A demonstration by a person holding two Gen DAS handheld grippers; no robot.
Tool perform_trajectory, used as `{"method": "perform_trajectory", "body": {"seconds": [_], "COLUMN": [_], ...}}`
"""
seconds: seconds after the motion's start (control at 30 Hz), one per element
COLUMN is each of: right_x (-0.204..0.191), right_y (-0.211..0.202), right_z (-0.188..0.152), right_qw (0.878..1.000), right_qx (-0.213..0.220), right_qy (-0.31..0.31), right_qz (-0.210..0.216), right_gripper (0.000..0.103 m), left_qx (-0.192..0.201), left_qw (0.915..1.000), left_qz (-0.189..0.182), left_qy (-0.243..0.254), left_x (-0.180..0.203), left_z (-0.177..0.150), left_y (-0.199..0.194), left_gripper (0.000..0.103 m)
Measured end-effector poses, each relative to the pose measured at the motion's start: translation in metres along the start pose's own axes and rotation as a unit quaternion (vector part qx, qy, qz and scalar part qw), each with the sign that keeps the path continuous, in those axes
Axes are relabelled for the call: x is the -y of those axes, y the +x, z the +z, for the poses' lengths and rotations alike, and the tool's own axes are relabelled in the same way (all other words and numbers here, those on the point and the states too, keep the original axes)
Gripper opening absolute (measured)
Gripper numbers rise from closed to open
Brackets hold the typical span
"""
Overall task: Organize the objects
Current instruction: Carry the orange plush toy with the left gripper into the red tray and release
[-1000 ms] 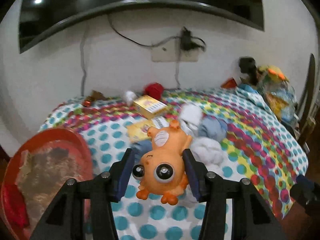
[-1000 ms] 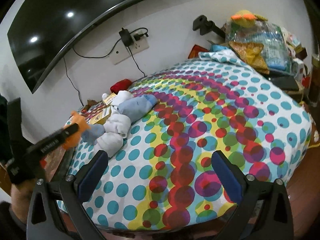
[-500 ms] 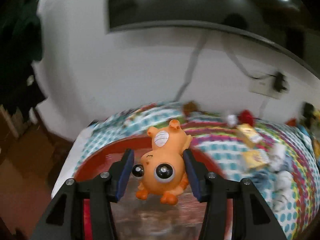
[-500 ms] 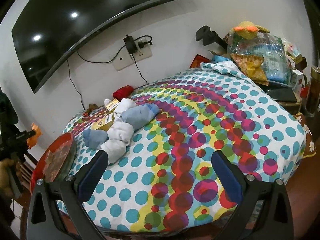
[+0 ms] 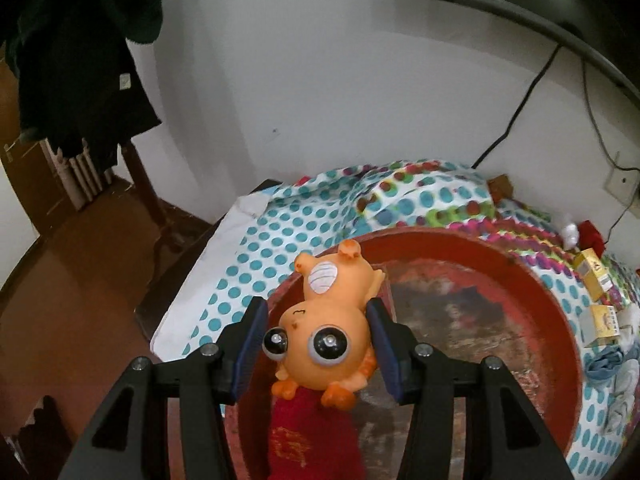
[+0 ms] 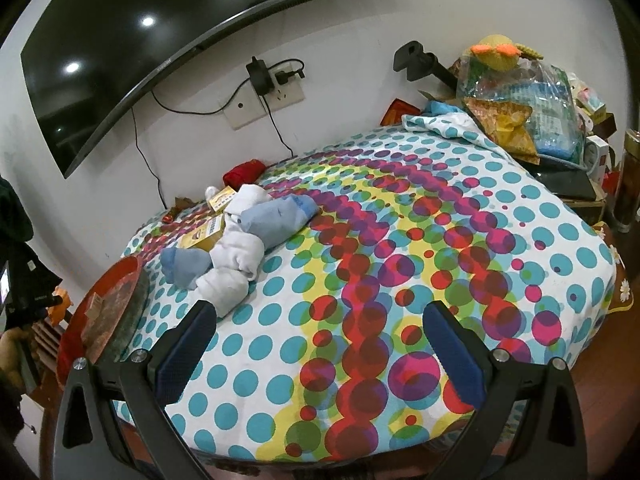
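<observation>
We see the left gripper (image 5: 316, 344) clamped on a glossy rubbery orange toy (image 5: 326, 320) over the round red tray (image 5: 560, 320) — right gripper (image 6: 320, 344) wide open, empty, above dotted cloth (image 6: 400, 280).

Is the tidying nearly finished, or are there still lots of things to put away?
Not nearly. Done: a red cloth already lies in the red basin. In hand: the left gripper holds the orange toy over the basin, not yet dropped. Left: the socks, yellow boxes and a red bundle sit on the dotted tablecloth. The right gripper is open, holding nothing.
</observation>
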State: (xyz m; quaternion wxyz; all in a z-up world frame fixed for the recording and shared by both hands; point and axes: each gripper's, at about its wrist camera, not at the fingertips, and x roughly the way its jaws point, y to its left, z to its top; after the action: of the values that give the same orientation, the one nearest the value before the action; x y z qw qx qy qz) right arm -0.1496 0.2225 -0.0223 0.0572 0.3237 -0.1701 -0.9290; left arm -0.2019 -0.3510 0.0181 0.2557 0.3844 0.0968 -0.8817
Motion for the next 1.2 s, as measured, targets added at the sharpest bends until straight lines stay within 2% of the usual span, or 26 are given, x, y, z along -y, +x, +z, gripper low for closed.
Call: {"method": "perform_trajectory", "body": {"seconds": [0.5, 0.77, 0.93, 1.07, 1.13, 1.2], "right_x": [-0.001, -0.001, -0.001, -0.003, -0.005, -0.009], "right_y": [0.005, 0.01, 0.014, 0.017, 0.019, 0.02], "right_z": [-0.005, -0.008, -0.009, -0.011, -0.012, -0.014], "right_qw": [1.0, 1.0, 1.0, 1.0, 0.999, 0.999], "right_qx": [-0.009, -0.016, -0.021, -0.024, -0.028, -0.033], "right_qy": [-0.006, -0.009, -0.011, -0.015, -0.021, -0.03], "right_qz": [-0.004, -0.005, -0.008, -0.009, -0.008, 0.0], "right_gripper": [0.103, 0.103, 0.103, 0.103, 0.103, 0.103], "left_qx": [-0.025, -0.055, -0.073, -0.075, -0.055, -0.016], "left_qw": [0.9994, 0.9976, 0.996, 0.9964, 0.9977, 0.9986], "left_qz": [0.023, 0.037, 0.052, 0.032, 0.012, -0.013], "left_qy": [0.011, 0.019, 0.002, -0.023, -0.039, -0.048], "left_x": [0.006, 0.017, 0.014, 0.007, 0.003, -0.002], "left_z": [0.005, 0.003, -0.002, -0.004, -0.003, -0.002], "left_y": [0.03, 0.052, 0.064, 0.065, 0.054, 0.03], "left_gripper": [0.052, 0.053, 0.056, 0.057, 0.058, 0.057]}}
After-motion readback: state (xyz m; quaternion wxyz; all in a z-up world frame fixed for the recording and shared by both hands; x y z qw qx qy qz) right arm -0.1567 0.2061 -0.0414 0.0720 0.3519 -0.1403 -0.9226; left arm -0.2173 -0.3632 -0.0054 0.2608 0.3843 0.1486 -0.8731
